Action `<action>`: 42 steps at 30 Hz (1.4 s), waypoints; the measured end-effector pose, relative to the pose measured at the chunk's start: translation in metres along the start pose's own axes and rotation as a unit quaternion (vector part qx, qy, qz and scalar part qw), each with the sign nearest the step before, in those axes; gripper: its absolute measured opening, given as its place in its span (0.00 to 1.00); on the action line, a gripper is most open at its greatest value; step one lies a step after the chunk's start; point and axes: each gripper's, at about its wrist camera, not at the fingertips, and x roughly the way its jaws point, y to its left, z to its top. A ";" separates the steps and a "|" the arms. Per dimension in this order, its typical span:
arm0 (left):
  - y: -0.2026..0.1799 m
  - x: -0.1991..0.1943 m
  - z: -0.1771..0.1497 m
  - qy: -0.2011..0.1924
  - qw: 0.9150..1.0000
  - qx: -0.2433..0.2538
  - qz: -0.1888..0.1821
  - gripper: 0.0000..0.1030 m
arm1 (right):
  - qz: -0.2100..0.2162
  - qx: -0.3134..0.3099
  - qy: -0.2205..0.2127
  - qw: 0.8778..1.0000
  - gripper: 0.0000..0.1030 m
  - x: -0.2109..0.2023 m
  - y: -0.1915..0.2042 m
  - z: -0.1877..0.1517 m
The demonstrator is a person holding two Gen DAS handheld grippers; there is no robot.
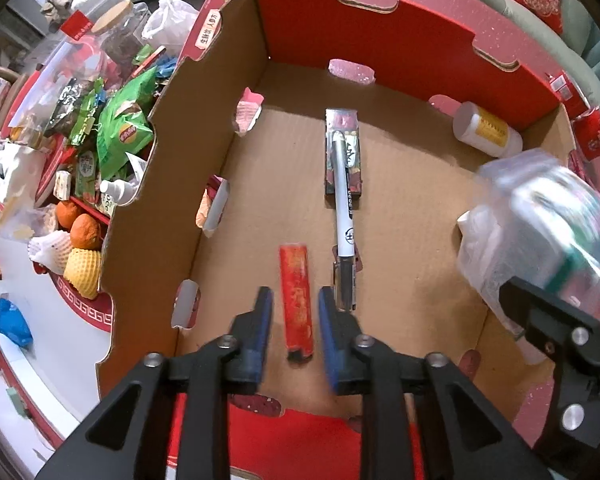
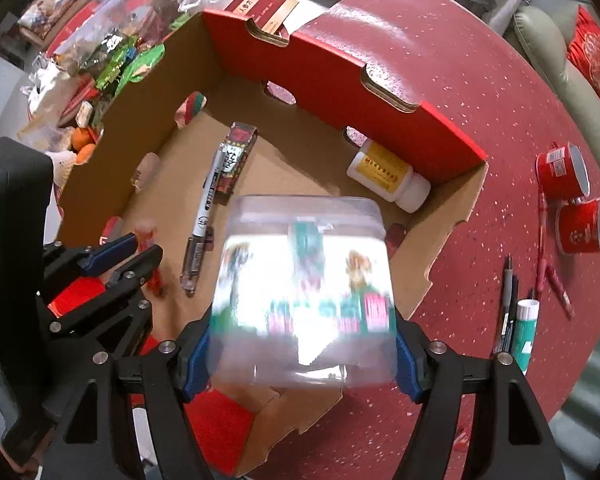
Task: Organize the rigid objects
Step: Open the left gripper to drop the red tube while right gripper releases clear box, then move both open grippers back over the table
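Observation:
An open cardboard box [image 1: 380, 40] [image 2: 380, 92], red outside, holds a white pen [image 1: 346, 208] [image 2: 204, 216], a dark slim box [image 1: 344, 140] [image 2: 236, 160] and a white bottle [image 1: 486, 130] [image 2: 388, 178] lying in the far right corner. A red stick [image 1: 294, 272] lies on the box floor between the fingers of my left gripper [image 1: 295, 294] [image 2: 144, 245], with a gap on each side of it, so the jaws stand open. My right gripper [image 2: 300, 360] is shut on a clear plastic container [image 2: 304, 296] [image 1: 540, 232] with colourful contents, held over the box's near right part.
The box stands on a red speckled tablecloth [image 2: 480, 280]. To its right lie two red cans [image 2: 564, 172], pens [image 2: 508, 308] and a glue stick [image 2: 526, 328]. Left of the box are snack bags [image 1: 124, 132], oranges [image 1: 84, 232] and a jar [image 1: 120, 28].

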 end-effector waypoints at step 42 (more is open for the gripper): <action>-0.274 -0.022 -0.002 0.000 0.996 0.069 -0.053 1.00 | 0.028 0.387 0.019 0.921 0.99 -0.017 -0.246 -0.286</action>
